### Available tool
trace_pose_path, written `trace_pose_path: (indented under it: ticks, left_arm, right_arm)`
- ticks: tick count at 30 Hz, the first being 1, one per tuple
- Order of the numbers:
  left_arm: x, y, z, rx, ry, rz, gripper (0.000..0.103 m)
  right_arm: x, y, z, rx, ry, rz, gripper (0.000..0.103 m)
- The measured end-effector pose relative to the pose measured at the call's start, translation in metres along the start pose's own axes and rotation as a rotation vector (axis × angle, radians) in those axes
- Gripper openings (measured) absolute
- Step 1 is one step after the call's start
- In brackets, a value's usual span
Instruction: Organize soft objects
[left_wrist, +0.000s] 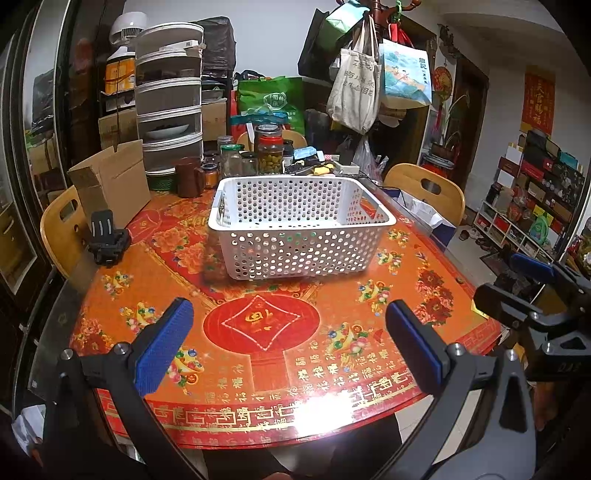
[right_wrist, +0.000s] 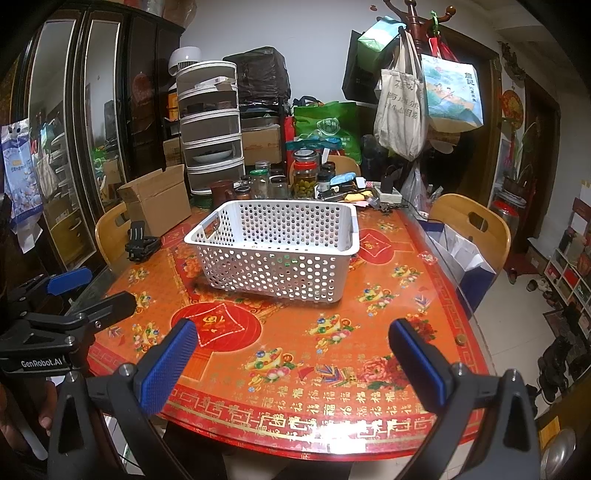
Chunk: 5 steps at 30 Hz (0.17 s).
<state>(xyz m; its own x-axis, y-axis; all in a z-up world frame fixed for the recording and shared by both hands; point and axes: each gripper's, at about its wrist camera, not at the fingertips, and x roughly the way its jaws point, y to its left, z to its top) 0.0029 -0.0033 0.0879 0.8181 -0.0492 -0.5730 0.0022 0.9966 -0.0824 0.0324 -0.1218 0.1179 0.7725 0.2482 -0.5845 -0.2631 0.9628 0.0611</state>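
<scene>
Hovering low over the near edge of the table (left_wrist: 332, 373), with the left claw (left_wrist: 286, 341) spread wide and clamping nothing, blue pads (left_wrist: 162, 347) well apart. Held likewise at the near edge in the right wrist view, the right claw (right_wrist: 291, 365) splayed apart and gripping nothing, blue pads (right_wrist: 166, 365) facing each other across bare tablecloth. Showing at the right margin of the left view, the right claw (left_wrist: 532, 288) parted there too; showing at the left margin of the right view, the left claw (right_wrist: 88, 291), parted as well. Sitting upright near the middle of the table, a white perforated basket (left_wrist: 299, 251), also (right_wrist: 273, 266), well apart from both claws. Cannot tell from either view whether anything soft lies inside the basket; only a small orange-red patch near its far right inner wall, too unclear to name. Standing left of the basket, an open cardboard box (left_wrist: 114, 181) and, nearer, a small black mount (left_wrist: 109, 240) on the table edge. Crowding the far side of the table behind the basket, glass jars (left_wrist: 269, 151), a brown mug (left_wrist: 188, 177) and a stacked grey drawer unit (left_wrist: 170, 96). Tucked at both sides of the table, wooden chairs (left_wrist: 424, 188).
</scene>
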Motion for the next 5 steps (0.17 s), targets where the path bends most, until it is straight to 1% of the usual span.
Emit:
trace_pose_path:
  ticks: [5]
  left_arm:
    - [0.0002,0.0001,0.0002,0.001,-0.005,-0.003,0.103]
  right_arm:
    - [0.0007,0.0009,-0.0024,-0.001,0.002,0.002,0.103]
